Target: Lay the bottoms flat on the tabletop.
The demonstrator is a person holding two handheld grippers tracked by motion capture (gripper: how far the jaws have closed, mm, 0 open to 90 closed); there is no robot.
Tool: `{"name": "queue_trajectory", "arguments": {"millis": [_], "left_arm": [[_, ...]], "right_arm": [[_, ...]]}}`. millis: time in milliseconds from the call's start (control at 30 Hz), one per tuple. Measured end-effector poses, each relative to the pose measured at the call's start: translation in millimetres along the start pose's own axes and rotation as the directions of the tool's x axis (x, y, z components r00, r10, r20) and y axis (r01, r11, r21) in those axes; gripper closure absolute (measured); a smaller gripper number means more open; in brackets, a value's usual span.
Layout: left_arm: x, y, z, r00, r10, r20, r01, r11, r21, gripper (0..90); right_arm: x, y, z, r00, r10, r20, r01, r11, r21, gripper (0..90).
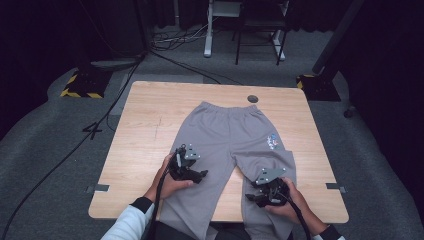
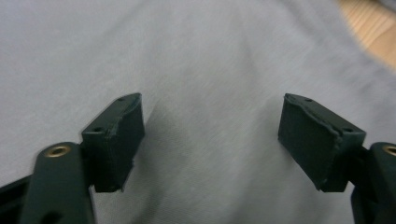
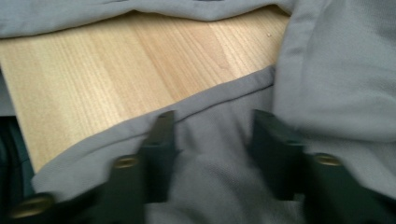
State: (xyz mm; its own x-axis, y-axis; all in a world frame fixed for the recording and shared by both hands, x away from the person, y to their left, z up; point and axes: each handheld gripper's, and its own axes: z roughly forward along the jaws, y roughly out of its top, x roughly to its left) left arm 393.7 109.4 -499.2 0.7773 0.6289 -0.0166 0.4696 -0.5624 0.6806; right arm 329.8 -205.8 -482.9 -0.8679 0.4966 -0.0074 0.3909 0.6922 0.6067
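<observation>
Your forearms come in at the near edge, left in a white sleeve (image 1: pixel 126 222), and the pant cuffs hang off that same edge toward you. The grey sweatpants (image 1: pixel 225 135) lie flat on the wooden table (image 1: pixel 145 125), waistband at the far side, legs running back to you, small printed logo (image 1: pixel 272 141) on the leg at your right. Your left gripper (image 1: pixel 197 176) sits over the left leg, near its inner edge, tips pointing toward the gap between the legs. In the left gripper view its jaws stand spread wide over smooth grey fabric (image 2: pixel 210 70), nothing between the pads, no pinch. Your right gripper (image 1: pixel 254 197) is on the right leg close to the near table edge, tips pointing inward at the leg's inner hem. In the right gripper view the jaws straddle a raised fold of cloth (image 3: pixel 210 154) just behind the hem (image 3: pixel 219 91), bare wood (image 3: pixel 116 70) past it. Frame is blurred; fabric is between the pads, but I can't tell if they actually press on it. Beyond the table: grey carpet (image 1: pixel 60 165), a black cable (image 1: pixel 75 145) trailing across it, desk legs (image 1: pixel 207 35) at the back.
</observation>
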Motion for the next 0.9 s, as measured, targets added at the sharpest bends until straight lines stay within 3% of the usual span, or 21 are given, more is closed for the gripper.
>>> {"name": "queue_trajectory", "arguments": {"millis": [100,200,400,433,533,567,667,733,767,833,900], "left_arm": [[0.5,-0.9,0.2,1.0,-0.004,-0.003,0.004,1.0,-0.006,21.5],[-1.1,-3.4,0.1,0.9996,-0.015,-0.022,0.015,0.9996,-0.023,21.6],[0.1,-8.3,-4.5,0.9992,-0.03,-0.028,0.029,0.9993,-0.022,21.5],[0.6,-9.7,-5.9,0.9988,-0.035,-0.035,0.034,0.9992,-0.023,21.5],[0.0,-13.8,-10.2,0.9982,-0.041,-0.045,0.04,0.999,-0.019,21.5],[-0.4,-14.6,-11.2,0.9981,-0.039,-0.047,0.038,0.9991,-0.017,21.5],[-4.2,-16.7,-14.6,0.9979,-0.042,-0.049,0.042,0.9991,-0.006,21.5],[-4.6,-18.6,-16.8,0.9977,-0.046,-0.049,0.046,0.9989,-0.002,21.5],[-4.0,-19.3,-16.7,0.9973,-0.052,-0.051,0.052,0.9986,-0.007,21.4],[0.8,-15.1,-12.6,0.9958,-0.067,-0.063,0.066,0.9978,-0.009,19.2],[3.5,-8.5,-8.2,0.9936,-0.074,-0.085,0.075,0.9972,-0.001,19.1]], "right_arm": [[4.2,-1.0,-1.4,0.9998,-0.014,-0.017,0.014,1.0,-0.004,72.5],[13.4,-0.5,-1.6,0.9975,-0.033,-0.063,0.033,0.999,0.0,78.1],[48.5,1.5,-2.1,0.9741,-0.13,-0.185,0.134,0.991,0.009,75.7],[51.2,1.3,-2.3,0.9678,-0.15,-0.202,0.155,0.988,0.008,73.0],[59.2,1.1,-4.0,0.9608,-0.172,-0.218,0.177,0.984,0.005,59.6],[59.5,1.6,-5.9,0.959,-0.196,-0.204,0.2,0.98,-0.002,55.1],[49.5,4.4,-15.2,0.9714,-0.182,-0.153,0.177,0.983,-0.046,46.8],[33.1,5.2,-23.3,0.9893,-0.129,-0.068,0.124,0.989,-0.076,44.0],[22.8,4.6,-26.6,0.9941,-0.107,-0.018,0.105,0.991,-0.088,43.4],[-8.0,3.5,-32.0,0.9954,-0.036,0.088,0.046,0.993,-0.105,43.0],[-36.5,2.7,-35.2,0.9894,0.046,0.138,-0.026,0.989,-0.145,43.3]]}}
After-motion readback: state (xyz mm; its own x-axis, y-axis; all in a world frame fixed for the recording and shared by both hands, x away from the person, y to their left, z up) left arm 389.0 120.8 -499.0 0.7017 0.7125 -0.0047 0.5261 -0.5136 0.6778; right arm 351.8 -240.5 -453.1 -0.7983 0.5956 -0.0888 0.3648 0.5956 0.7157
